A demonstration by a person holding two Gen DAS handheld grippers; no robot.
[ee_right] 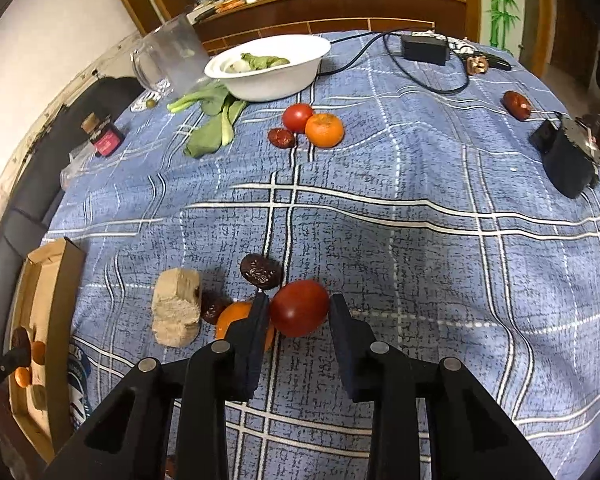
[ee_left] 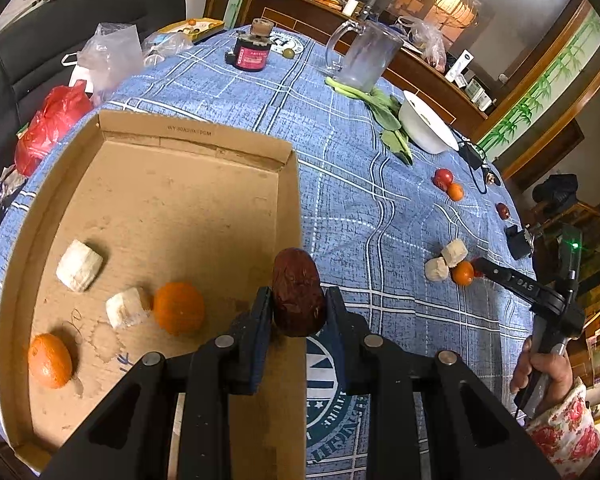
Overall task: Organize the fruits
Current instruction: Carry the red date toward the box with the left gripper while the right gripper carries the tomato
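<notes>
Two grippers loaded: left has a date at the box edge, right is on a tomato out on the bench.

Left wrist view: left gripper (ee_left: 298,300), jaws narrow and clamped on a dried red date (ee_left: 298,296), long axis pointing away along the fingers. Date hangs right over the near-right wall of the cardboard box (ee_left: 196,136); box floor lies to its left. Inside sit two oranges (ee_left: 179,307) and two white chunks (ee_left: 79,266), with bare floor toward the far wall, so I'd shift left before letting go.
Right wrist view: right gripper (ee_right: 300,306), jaws snug around a red tomato (ee_right: 299,307) resting on the blue cloth. An orange (ee_right: 236,318) touches the left finger; a dark date (ee_right: 260,271) sits just beyond. Open cloth to the right.
</notes>
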